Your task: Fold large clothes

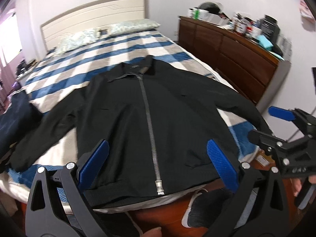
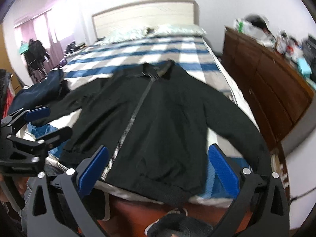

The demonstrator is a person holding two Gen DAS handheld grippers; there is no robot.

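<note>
A black zip-up jacket (image 1: 167,106) lies flat on the bed, front up and zipped. Its collar points to the headboard and its hem hangs near the foot edge. The sleeves are spread out to both sides. My left gripper (image 1: 158,142) hovers open over the hem, its blue pads (image 1: 98,158) either side of the zipper and holding nothing. My right gripper (image 1: 264,124) is open beside the jacket's right sleeve. In the right wrist view the jacket (image 2: 167,108) fills the middle. The right gripper (image 2: 159,148) is open above the hem's right half, and the left gripper (image 2: 53,121) is open at the left.
The bed has a blue, white and grey checked blanket (image 1: 110,53), with pillows (image 1: 134,25) at the headboard. A dark blue clothes pile (image 2: 39,90) lies on the bed's left edge. A brown dresser (image 1: 233,59) with clutter on top stands to the right. A person's shoes (image 1: 199,207) are on the floor below.
</note>
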